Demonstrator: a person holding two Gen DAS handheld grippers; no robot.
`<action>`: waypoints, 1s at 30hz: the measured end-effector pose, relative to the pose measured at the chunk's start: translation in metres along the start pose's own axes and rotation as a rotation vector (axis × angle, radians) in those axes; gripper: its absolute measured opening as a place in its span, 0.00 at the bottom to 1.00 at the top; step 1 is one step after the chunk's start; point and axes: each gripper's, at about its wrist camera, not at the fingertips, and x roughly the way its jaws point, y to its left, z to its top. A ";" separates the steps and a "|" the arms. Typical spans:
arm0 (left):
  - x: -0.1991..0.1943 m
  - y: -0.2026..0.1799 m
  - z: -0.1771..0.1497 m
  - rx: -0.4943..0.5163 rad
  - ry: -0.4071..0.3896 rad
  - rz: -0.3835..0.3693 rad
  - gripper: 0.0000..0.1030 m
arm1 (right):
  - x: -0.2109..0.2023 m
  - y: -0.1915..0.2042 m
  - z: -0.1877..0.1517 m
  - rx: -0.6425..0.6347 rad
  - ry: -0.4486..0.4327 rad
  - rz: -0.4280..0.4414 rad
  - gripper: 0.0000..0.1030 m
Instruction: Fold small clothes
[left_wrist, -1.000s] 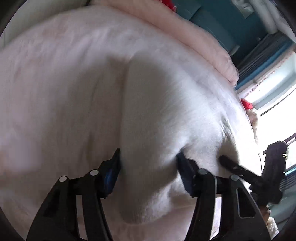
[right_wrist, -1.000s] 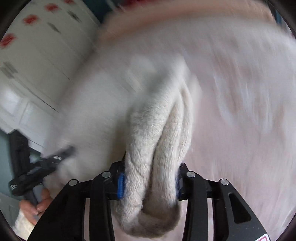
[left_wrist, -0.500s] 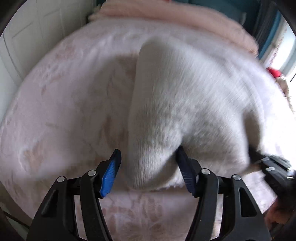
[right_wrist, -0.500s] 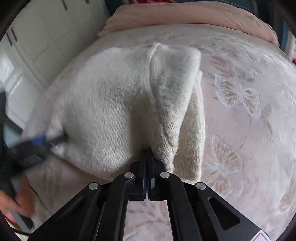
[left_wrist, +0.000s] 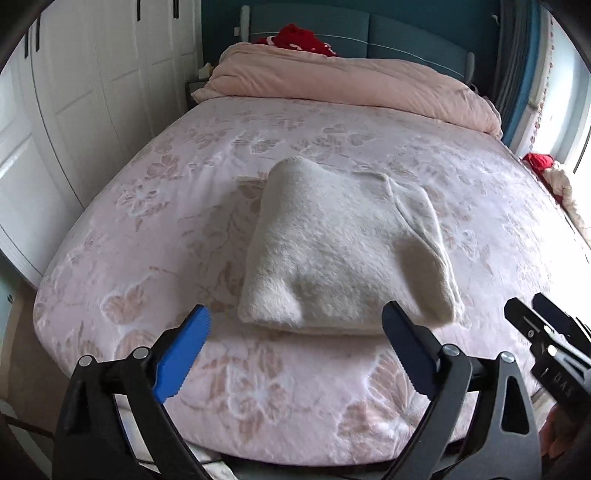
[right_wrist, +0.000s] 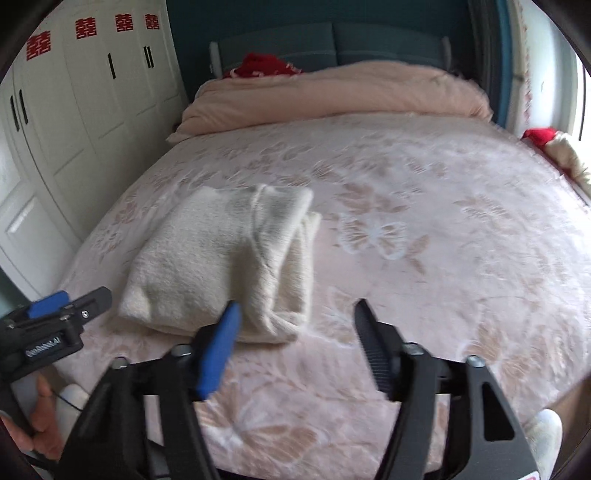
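Note:
A cream fuzzy knit garment (left_wrist: 343, 254) lies folded into a thick square on the pink flowered bed (left_wrist: 184, 177). It also shows in the right wrist view (right_wrist: 229, 266). My left gripper (left_wrist: 295, 332) is open and empty, held back just short of the garment's near edge. My right gripper (right_wrist: 295, 325) is open and empty, just off the garment's near right corner. Each gripper shows at the edge of the other's view: the right one (left_wrist: 550, 339) and the left one (right_wrist: 62, 310).
A rolled pink duvet (left_wrist: 351, 85) lies across the head of the bed, with a red item (left_wrist: 299, 37) behind it. White wardrobe doors (right_wrist: 74, 110) stand close on the left. A red and cream bundle (left_wrist: 554, 173) lies at the right bed edge by the window.
Both grippers have let go of the garment and pulled back toward the foot of the bed. The right jaws went from shut to open. The garment now lies folded and still.

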 end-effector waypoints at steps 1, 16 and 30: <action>0.000 -0.002 -0.001 0.008 -0.002 0.012 0.89 | -0.002 0.001 -0.004 -0.006 -0.004 -0.008 0.72; -0.012 -0.032 -0.046 0.058 -0.048 0.092 0.90 | -0.010 -0.001 -0.043 -0.013 -0.010 -0.045 0.83; -0.014 -0.029 -0.062 0.040 -0.082 0.103 0.90 | -0.007 0.006 -0.059 0.003 -0.010 -0.062 0.84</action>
